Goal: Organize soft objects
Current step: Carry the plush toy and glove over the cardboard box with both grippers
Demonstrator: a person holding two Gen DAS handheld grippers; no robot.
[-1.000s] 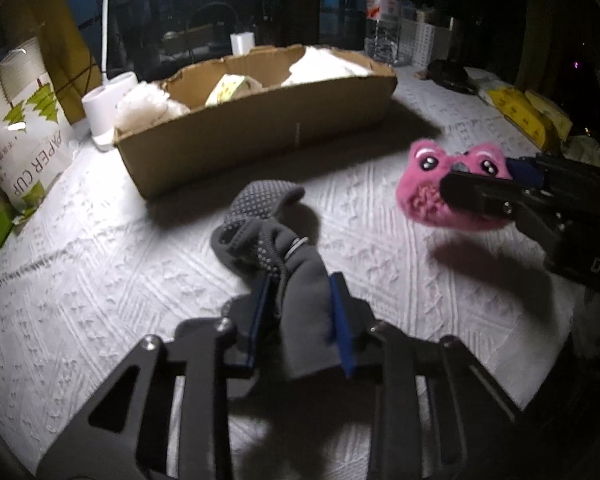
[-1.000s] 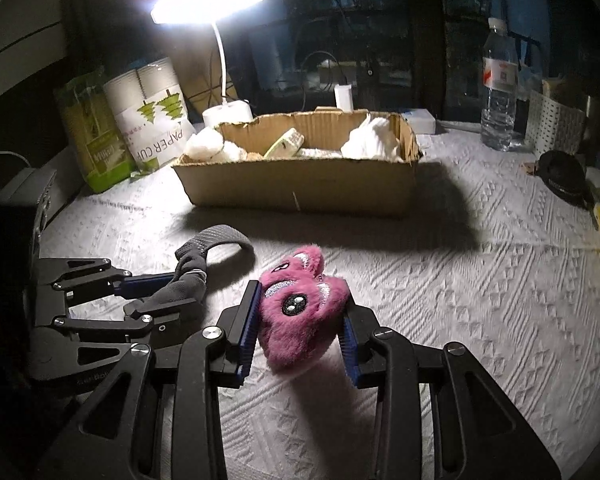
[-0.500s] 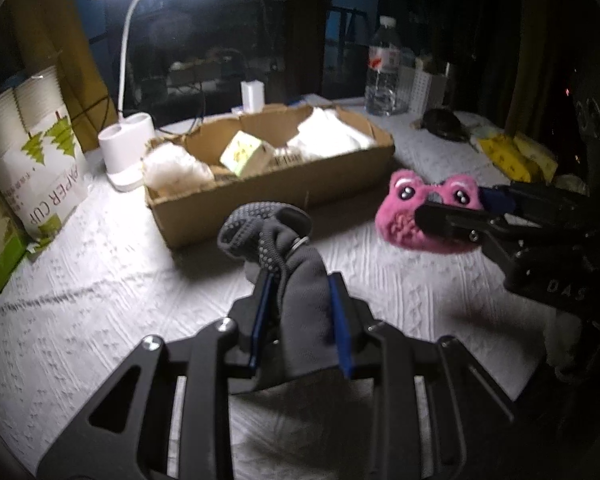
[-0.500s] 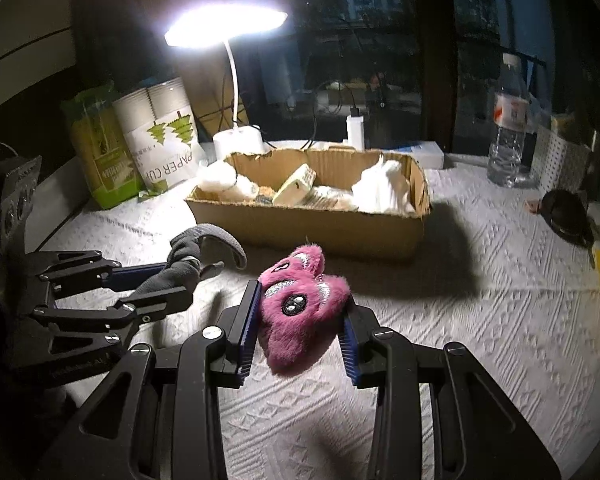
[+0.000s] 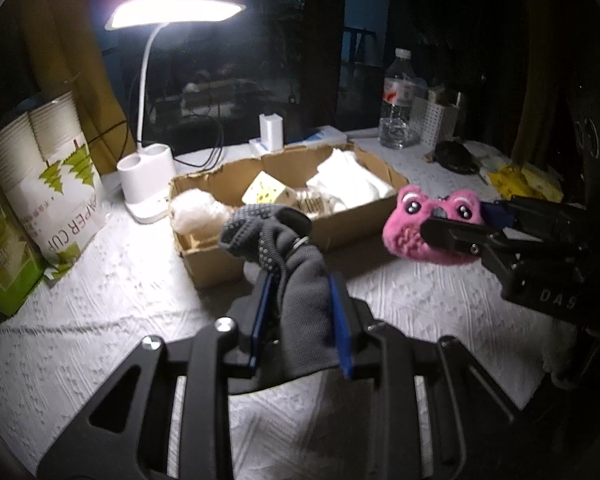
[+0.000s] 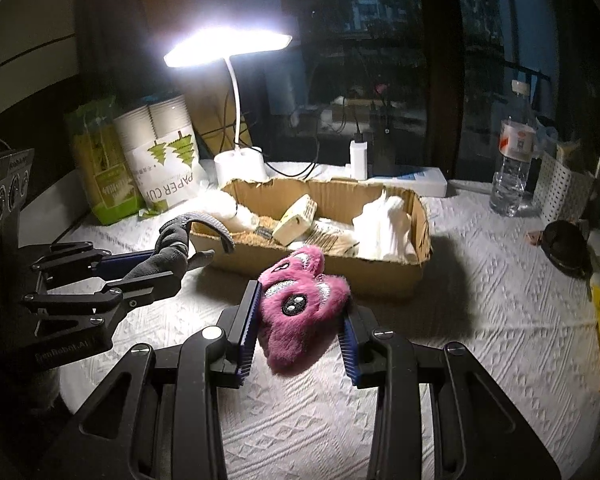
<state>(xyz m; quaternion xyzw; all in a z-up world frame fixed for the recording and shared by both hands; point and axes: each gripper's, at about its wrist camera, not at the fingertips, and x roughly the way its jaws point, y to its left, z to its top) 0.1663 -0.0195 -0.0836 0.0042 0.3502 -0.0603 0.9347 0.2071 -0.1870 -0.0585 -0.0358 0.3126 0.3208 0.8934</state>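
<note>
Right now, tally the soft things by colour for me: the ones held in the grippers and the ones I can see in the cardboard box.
Grey: 1, the glove clamped in the left gripper.
Pink: 1, the plush toy clamped in the right gripper.
White: 2, a fluffy ball and a crumpled cloth, both in the cardboard box.
Total: 4 soft things. The box's other contents are not clearly soft.

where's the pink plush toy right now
The pink plush toy is clamped in the right gripper, held above the white tablecloth just in front of the cardboard box, with the left gripper's grey glove to its left.
</note>
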